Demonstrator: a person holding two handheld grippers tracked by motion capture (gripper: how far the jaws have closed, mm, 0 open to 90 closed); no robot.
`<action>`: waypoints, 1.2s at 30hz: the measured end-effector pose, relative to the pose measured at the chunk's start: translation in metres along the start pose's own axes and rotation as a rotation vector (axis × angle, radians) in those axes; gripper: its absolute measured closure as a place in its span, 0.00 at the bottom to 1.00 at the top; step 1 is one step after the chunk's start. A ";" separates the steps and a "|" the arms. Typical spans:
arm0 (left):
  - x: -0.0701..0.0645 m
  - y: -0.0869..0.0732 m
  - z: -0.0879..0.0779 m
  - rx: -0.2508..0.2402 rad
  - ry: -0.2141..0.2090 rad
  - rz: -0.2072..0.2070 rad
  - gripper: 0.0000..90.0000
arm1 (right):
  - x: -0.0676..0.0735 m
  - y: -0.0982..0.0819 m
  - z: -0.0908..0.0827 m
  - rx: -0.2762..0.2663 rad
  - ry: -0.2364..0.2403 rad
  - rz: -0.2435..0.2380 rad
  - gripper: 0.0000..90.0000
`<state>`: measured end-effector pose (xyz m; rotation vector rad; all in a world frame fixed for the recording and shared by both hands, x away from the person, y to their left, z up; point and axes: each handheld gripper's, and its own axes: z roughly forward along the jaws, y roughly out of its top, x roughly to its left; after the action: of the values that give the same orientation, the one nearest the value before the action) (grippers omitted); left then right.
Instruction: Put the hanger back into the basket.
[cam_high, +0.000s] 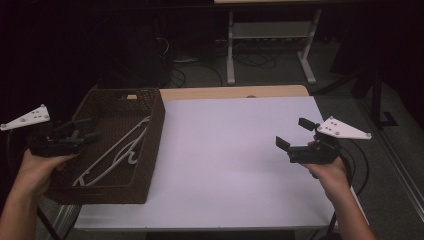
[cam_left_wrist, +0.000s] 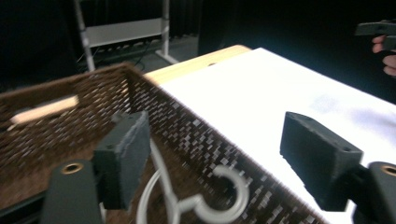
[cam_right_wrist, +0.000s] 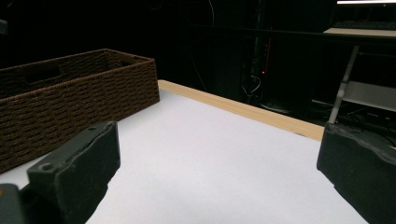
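Note:
A brown woven basket (cam_high: 158, 125) stands at the table's left end, and white plastic hangers (cam_high: 117, 152) lie inside it. My left gripper (cam_high: 89, 129) hovers open over the basket's left side with nothing between its jaws. In the left gripper view that gripper (cam_left_wrist: 219, 154) looks down on a hanger hook (cam_left_wrist: 229, 196) and the basket wall (cam_left_wrist: 196, 126). My right gripper (cam_high: 293, 132) is held open above the white tabletop (cam_high: 235, 150) at the right, holding nothing. In its own view the right gripper (cam_right_wrist: 219, 168) faces the basket (cam_right_wrist: 70, 102) across the bare white surface (cam_right_wrist: 210, 140).
A wooden strip (cam_high: 235, 92) runs along the table's far edge. Beyond it stands a white-framed stand (cam_high: 270, 30) with cables on the dark floor. The other hand and its gripper (cam_left_wrist: 385, 42) appear far off in the left gripper view.

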<state>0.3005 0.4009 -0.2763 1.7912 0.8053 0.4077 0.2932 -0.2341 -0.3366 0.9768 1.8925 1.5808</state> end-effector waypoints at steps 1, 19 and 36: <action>-0.004 0.002 0.003 -0.008 -0.004 0.003 0.23 | 0.001 0.001 -0.001 0.001 0.004 0.007 0.00; -0.067 0.011 0.069 -0.152 -0.121 0.054 0.14 | 0.018 0.025 -0.005 -0.055 0.059 -0.040 0.00; -0.080 -0.016 0.102 -0.173 -0.173 0.042 0.11 | 0.024 0.032 0.001 -0.069 0.091 -0.055 0.00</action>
<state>0.3018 0.2781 -0.3198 1.6581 0.5950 0.3342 0.2860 -0.2128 -0.3041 0.8302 1.8951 1.6722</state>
